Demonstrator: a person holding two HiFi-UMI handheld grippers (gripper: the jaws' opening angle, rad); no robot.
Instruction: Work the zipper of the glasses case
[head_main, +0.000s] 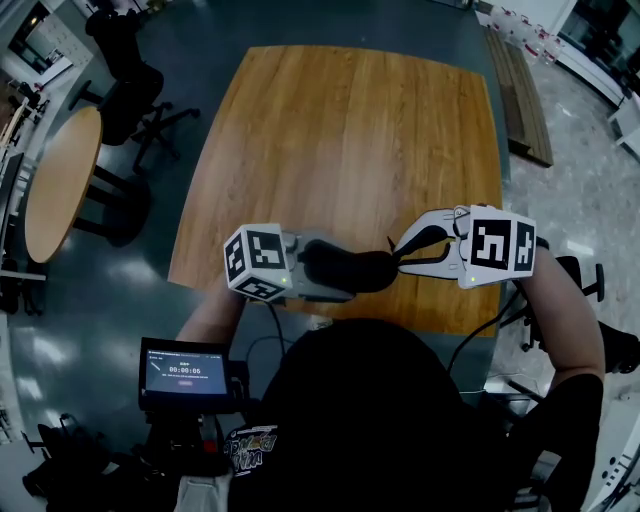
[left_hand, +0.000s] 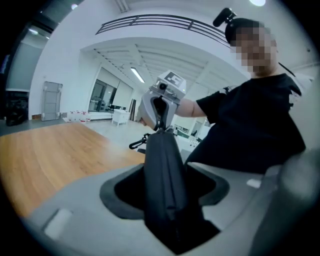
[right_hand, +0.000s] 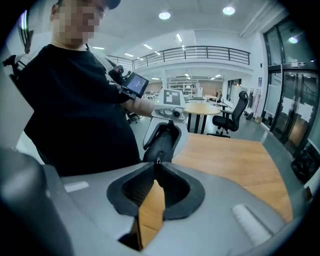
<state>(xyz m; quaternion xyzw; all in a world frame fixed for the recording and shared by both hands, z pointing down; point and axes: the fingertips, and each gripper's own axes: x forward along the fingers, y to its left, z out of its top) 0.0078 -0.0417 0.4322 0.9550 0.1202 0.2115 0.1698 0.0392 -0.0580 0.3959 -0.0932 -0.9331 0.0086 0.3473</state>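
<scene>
A black glasses case (head_main: 350, 270) hangs in the air over the near edge of the wooden table (head_main: 340, 140). My left gripper (head_main: 318, 268) is shut on its left part; in the left gripper view the case (left_hand: 162, 170) runs lengthwise between the wide-set jaws. My right gripper (head_main: 399, 252) meets the case's right end. In the right gripper view its tips (right_hand: 157, 162) are closed together on the small zipper pull (right_hand: 158, 160) at the end of the case (right_hand: 162, 141). A small black clip (left_hand: 137, 142) dangles from the case's far end.
A round wooden table (head_main: 60, 180) and an office chair (head_main: 130, 80) stand to the left on the dark floor. A low wooden bench (head_main: 522, 90) lies at the upper right. A small screen (head_main: 185, 372) sits by my left side.
</scene>
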